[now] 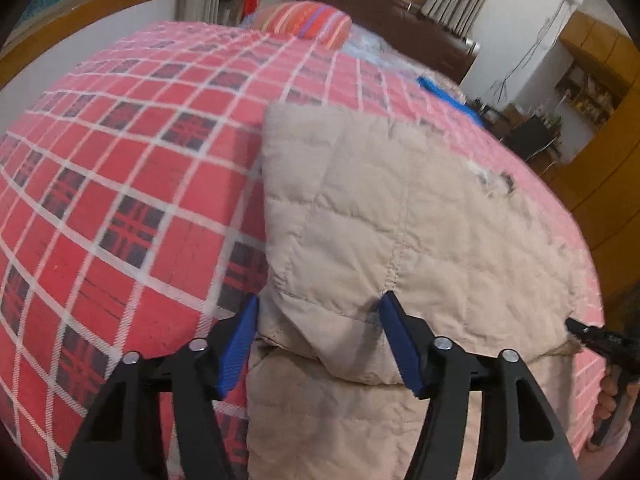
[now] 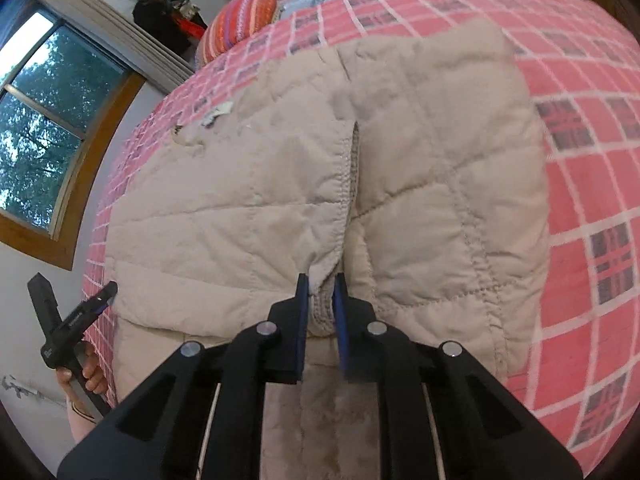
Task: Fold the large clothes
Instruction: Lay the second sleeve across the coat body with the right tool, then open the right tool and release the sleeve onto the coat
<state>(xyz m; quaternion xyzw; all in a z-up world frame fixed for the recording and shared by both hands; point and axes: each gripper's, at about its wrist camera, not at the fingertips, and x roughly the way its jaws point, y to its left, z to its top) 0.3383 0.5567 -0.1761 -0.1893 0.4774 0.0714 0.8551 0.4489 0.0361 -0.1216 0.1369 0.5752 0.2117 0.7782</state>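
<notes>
jacket: beige quilted jacket (image 1: 400,208), partly folded on bed (image 1: 120,160), frame centre
axis: long side runs away from both fingers
right gripper (image 2: 320,292): clamped on knit cuff edge
left gripper (image 1: 320,320): spread apart, straddling near fold corner

The folded beige quilted jacket (image 1: 380,216) takes up the near part of the plaid bedspread (image 1: 132,168). Left of the jacket, the bedspread lies bare and flat, giving wide free passage. Beyond the jacket stands a striped pillow (image 1: 308,22). A blue object (image 1: 444,94), possibly cloth, lies beyond the jacket to its right.
</notes>
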